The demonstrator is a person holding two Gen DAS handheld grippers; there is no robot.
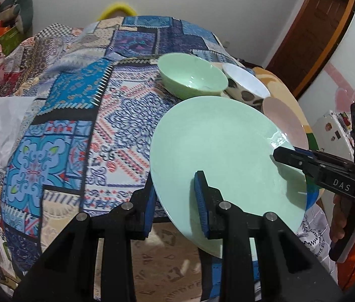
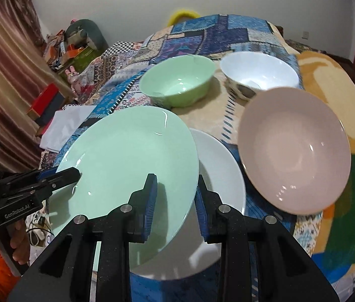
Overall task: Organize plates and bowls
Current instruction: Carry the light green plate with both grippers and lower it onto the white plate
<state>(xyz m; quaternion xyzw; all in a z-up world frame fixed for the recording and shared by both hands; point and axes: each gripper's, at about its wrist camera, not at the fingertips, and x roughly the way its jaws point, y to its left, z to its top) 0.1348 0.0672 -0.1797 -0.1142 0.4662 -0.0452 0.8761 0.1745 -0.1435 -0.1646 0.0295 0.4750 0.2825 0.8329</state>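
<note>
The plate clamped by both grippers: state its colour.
Pale mint green, plain and glossy: the plate shows best in the right wrist view.

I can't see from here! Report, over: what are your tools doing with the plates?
Left tool and right tool both clamped on green plate. Plate overlaps white plate. Pink plate alongside, clear.

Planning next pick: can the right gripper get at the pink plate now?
Probably not yet: the right gripper is shut on the green plate's rim. Otherwise the pink plate lies uncovered.
</note>
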